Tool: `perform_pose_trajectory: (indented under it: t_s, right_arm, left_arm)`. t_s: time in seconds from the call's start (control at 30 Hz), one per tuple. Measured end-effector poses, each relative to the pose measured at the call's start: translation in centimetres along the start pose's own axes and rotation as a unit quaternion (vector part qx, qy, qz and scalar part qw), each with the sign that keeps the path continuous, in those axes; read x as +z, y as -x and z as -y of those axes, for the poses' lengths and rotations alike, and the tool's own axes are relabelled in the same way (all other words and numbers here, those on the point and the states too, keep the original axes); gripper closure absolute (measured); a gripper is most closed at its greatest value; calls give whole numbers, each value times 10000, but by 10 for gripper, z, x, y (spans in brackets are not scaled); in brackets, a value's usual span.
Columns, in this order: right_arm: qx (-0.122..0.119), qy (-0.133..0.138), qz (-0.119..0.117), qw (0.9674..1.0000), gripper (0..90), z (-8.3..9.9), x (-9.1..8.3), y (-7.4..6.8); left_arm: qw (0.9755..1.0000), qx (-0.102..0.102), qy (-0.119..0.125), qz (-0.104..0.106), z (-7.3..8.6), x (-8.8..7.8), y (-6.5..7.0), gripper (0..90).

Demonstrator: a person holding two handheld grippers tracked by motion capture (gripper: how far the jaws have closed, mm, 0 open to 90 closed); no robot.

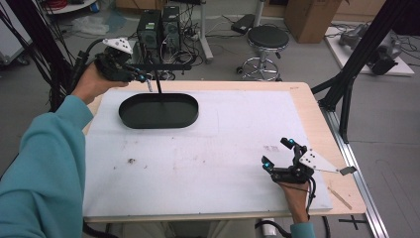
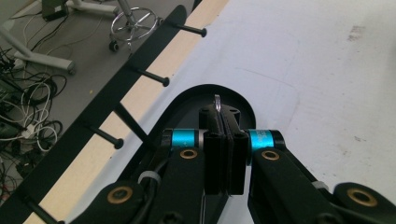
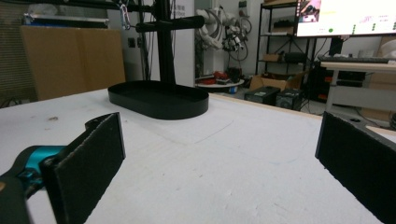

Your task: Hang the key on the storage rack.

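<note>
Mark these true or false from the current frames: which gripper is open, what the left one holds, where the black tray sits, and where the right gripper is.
1. The left gripper is shut on a small metal ring. True.
2. The right gripper is shut. False: its jaws stand wide apart, with nothing between them.
3. The black oval tray sits on the white mat. True.
4. The right gripper is above the tray. False: it is near the table's right front corner, far from the tray.
5. A black post rises from the tray. True.

An oval tray [image 1: 158,111] sits far left on the table [image 1: 237,144], stool [image 1: 267,38] behind.
</note>
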State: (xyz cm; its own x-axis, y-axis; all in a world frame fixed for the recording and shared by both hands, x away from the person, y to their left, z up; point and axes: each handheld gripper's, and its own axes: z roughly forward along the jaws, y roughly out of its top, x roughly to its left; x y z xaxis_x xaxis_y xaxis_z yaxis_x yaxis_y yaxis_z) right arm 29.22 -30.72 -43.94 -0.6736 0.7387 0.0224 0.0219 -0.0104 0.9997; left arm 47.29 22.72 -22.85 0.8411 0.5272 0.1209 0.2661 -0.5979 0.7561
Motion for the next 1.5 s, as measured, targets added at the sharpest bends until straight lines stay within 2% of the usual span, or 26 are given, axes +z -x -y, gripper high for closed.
perform_pose_trajectory:
  t_s: [0.23, 0.3, 0.33, 0.5, 0.63, 0.8, 1.2, 1.5]
  right_arm:
    - [12, 114, 69, 9999, 7, 5, -3, -1]
    - [22, 165, 79, 9998, 7, 6, -3, -2]
    - [-39, 156, 92, 9998, 7, 6, -3, -1]
    - [22, 146, 107, 9998, 7, 9, -2, -2]
    - [1, 135, 130, 9998, 7, 11, -1, -1]
    - [24, 130, 137, 9998, 7, 11, -2, -1]
    - [-1, 81, 138, 9999, 7, 12, -1, -2]
    - [13, 71, 127, 9999, 7, 12, 0, -2]
  left_arm:
    - [9998, -101, -143, -111, 5, 7, -12, 883]
    - [9997, -167, -111, -147, 6, 9, -15, 883]
    - [9995, -201, -139, -197, 7, 11, -17, 883]
    - [9988, -305, -278, -267, 11, 17, -24, 883]
    - [9983, -391, -267, -349, 12, 20, -27, 882]
    - [9974, -459, -373, -405, 15, 23, -31, 882]
    - [9961, -591, -384, -538, 21, 27, -41, 882]
    - [9960, -619, -365, -528, 23, 29, -46, 882]
